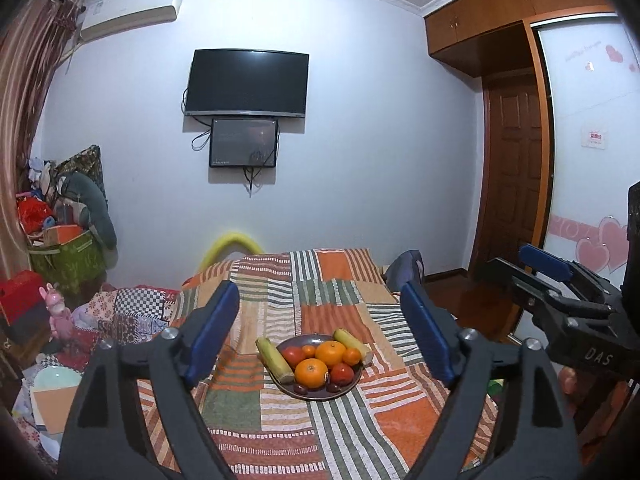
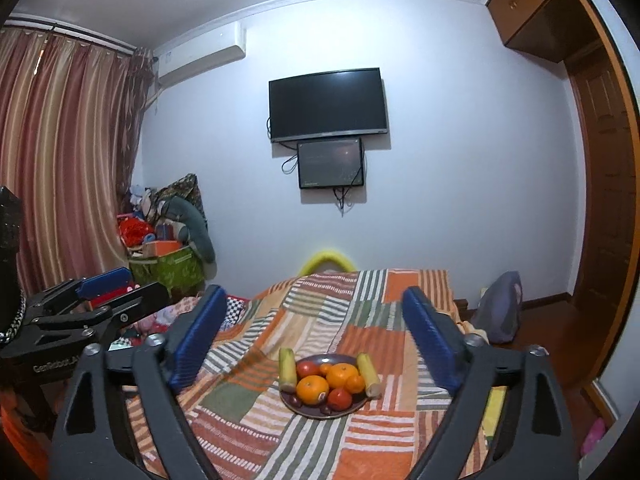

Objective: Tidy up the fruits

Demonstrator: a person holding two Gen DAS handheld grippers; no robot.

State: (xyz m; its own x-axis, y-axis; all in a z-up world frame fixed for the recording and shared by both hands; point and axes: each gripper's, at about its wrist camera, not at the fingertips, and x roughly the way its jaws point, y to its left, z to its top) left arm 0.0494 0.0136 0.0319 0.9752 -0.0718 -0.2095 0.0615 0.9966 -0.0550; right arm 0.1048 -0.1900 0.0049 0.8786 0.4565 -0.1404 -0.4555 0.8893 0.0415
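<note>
A dark round plate [image 1: 320, 395] [image 2: 316, 411] sits on a striped patchwork bedspread [image 1: 400, 420] [image 2: 248, 432]. It holds two oranges [image 1: 312, 372] [image 2: 313, 390], small tangerines, two red tomatoes [image 1: 294, 356] [image 2: 340, 398], dark small fruits at the front, and a pale green cane piece on each side [image 1: 276, 360] [image 2: 369, 374]. My left gripper [image 1: 320, 336] is open and empty, well back from the plate. My right gripper [image 2: 316, 336] is open and empty, likewise back from it. Each gripper also shows in the other's view: the right gripper [image 1: 536, 280] and the left gripper [image 2: 116, 292].
A TV [image 1: 247, 82] and a smaller screen hang on the far wall. Boxes, bags and toys are piled at the left [image 1: 60, 248]. A wooden door and wardrobe [image 1: 516, 152] stand at the right. A bag [image 2: 500, 304] sits beside the bed.
</note>
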